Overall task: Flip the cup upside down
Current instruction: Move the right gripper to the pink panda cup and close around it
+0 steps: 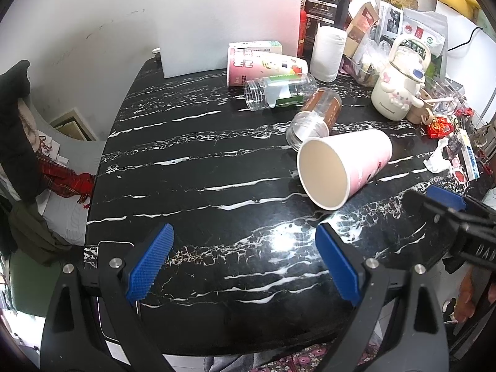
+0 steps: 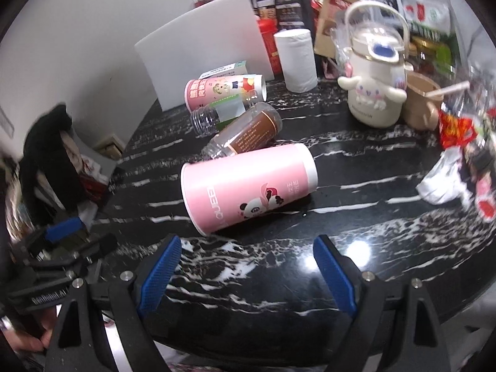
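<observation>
A pink paper cup (image 1: 356, 161) with a panda print lies on its side on the black marble table (image 1: 201, 186), its open mouth toward the left wrist camera. In the right wrist view the cup (image 2: 248, 186) lies sideways just beyond the fingers. My left gripper (image 1: 245, 260) is open and empty, near the table's front edge, left of and nearer than the cup. My right gripper (image 2: 248, 269) is open and empty, just in front of the cup. The right gripper also shows at the right edge of the left wrist view (image 1: 446, 204).
Two clear plastic bottles (image 1: 279, 91) (image 1: 316, 114) and another pink cup (image 1: 263, 65) lie behind the cup. A white board (image 1: 226, 21), paper roll (image 1: 327, 52), cartoon kettle (image 1: 396, 90) and packets crowd the back and right. A phone (image 1: 105, 266) lies at the front left corner.
</observation>
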Available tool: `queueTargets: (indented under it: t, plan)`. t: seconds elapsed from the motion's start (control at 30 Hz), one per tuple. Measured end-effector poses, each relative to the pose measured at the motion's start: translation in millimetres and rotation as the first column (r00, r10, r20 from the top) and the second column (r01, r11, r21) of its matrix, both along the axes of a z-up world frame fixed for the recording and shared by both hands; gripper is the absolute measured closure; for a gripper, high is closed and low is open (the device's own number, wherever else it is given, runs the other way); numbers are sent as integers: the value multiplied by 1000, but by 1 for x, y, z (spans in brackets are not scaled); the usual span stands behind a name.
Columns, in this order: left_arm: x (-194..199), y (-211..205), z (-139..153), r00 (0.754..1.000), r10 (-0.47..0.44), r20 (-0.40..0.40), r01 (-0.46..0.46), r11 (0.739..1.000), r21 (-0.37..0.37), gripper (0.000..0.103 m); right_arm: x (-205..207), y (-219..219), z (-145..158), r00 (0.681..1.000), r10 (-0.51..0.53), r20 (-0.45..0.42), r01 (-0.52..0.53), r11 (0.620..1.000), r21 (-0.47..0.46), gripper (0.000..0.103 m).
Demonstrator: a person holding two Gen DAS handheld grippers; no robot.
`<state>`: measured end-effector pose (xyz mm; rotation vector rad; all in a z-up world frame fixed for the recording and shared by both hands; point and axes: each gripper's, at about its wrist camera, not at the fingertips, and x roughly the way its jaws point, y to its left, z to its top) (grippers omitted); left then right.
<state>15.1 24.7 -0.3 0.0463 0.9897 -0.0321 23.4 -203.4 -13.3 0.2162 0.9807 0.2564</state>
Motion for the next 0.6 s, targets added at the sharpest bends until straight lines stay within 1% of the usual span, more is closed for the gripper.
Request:
queueTargets:
  t: [0.1,0.13,0.17,0.23,0.27,0.33,0.4,0.6]
  plan:
    - [7,3,-2,1000,8,-3,-8,1000,3,10,10,-7,-5,999,-28,-22,30,996,87,16]
    - [9,3,-2,1000,11,-3,-11,1000,3,10,15,-10,-8,998,-44,-42,49,991,128,16]
    - [13,4,-3,1000,15,-3,-15,1000,4,10,18,-12,-10,997,-52,-54,60,987,148,16]
    - [20,6,-3,1000,24,-3,-24,1000,5,10,29,-17,-18,992,-83,-97,102,972,214,16]
    - [22,6,-3,1000,27,-1,-27,1000,7,10,33,-18,-21,990,-92,-108,116,966,232,16]
    - [29,6,-3,1000,30,5,-30,999,13,10,44,-22,-30,980,-128,-150,167,943,288,16]
    - [37,6,-4,1000,30,6,-30,999,14,10,48,-23,-35,974,-156,-162,200,930,308,16]
    - [58,6,-11,999,36,-1,-36,999,24,10,70,-23,-40,956,-228,-182,273,921,278,16]
